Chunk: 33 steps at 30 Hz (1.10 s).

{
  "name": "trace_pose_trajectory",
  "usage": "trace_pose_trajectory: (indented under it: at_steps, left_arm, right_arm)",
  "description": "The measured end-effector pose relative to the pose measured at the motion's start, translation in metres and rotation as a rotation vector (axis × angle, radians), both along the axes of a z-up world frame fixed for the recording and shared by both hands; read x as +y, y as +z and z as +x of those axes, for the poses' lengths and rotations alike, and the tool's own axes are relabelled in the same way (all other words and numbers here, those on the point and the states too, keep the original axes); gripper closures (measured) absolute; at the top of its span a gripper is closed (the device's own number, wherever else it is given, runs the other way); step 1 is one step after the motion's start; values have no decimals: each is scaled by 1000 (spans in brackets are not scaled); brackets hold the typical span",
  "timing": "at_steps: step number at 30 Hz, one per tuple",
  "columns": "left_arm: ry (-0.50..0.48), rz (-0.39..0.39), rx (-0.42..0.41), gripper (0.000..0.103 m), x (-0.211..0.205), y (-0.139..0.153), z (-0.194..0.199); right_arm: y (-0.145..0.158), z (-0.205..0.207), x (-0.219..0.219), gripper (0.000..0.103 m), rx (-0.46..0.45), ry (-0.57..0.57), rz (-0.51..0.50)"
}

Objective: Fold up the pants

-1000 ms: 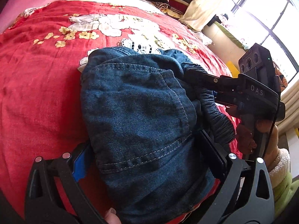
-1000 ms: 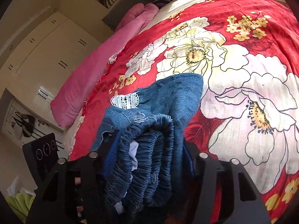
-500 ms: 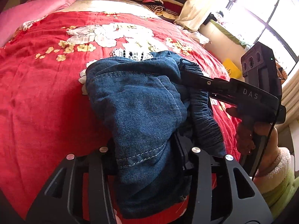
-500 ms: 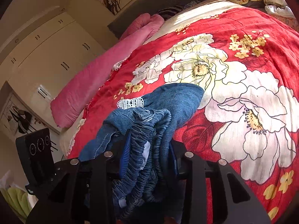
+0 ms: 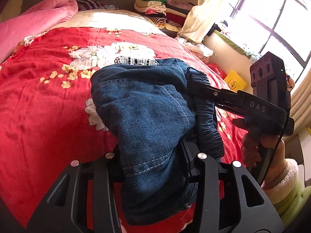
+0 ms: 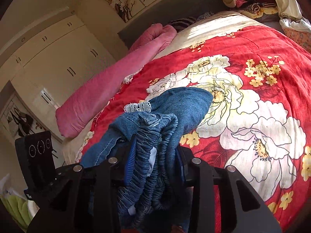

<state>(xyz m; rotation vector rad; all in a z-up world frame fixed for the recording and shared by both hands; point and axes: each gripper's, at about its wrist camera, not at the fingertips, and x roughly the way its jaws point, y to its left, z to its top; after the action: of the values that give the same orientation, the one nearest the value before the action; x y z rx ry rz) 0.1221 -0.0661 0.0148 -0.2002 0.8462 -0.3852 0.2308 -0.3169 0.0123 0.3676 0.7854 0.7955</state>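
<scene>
gripping soft, floppy denim pants [image 5: 147, 116], the left gripper [image 5: 153, 155] is pinching a folded edge while the right gripper [image 6: 153, 161] is clamping the bunched elastic waistband [image 6: 147, 155].

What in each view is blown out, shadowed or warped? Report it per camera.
Left wrist view: the window is blown out white, the denim pants read dark, and the frame edges curve. Right wrist view: sun glares on the bedspread's white flowers, the wardrobe sits in dim shade and bends with the fisheye.
</scene>
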Motion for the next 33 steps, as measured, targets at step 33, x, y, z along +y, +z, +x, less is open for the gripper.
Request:
trace_pose_trajectory:
  at_steps: [33]
  left_arm:
    - [41,36,1,70,23,-12,92]
  right_arm:
    - [-10,101,41,70,36,-43,-103]
